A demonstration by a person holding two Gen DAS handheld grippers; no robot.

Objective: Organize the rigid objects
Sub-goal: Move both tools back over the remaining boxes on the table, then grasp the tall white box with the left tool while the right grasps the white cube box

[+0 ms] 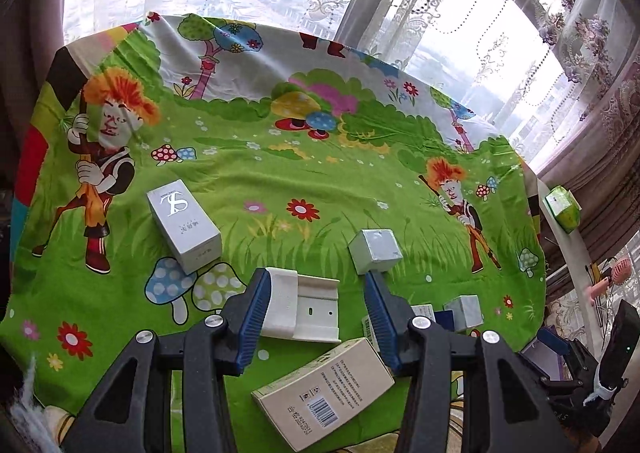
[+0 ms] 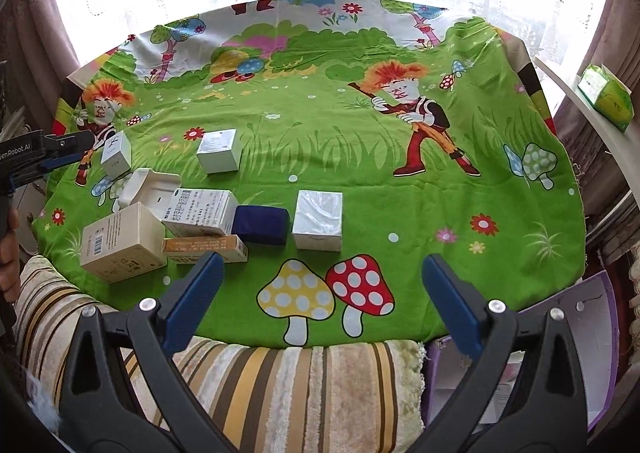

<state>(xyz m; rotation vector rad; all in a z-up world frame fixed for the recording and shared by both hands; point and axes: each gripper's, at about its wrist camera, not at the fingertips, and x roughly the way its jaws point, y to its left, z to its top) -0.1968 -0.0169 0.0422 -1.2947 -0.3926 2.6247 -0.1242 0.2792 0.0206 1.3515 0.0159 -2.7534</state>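
Several light, stiff cardboard boxes, e.g. cream box (image 2: 122,243); likely grip across short flat sides; left gripper (image 1: 316,285) spread, astride white holder (image 1: 306,307); right gripper (image 2: 322,275) spread, empty.

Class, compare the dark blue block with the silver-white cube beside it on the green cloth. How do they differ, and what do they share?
The dark blue rectangular block is matte and dark; the silver-white cardboard cube is pale with a shiny top. The blue block sits low and wide; the cube stands taller. The blue block touches the printed white carton on one side; the cube does not touch it. Both rest on the green cartoon cloth, ungripped.
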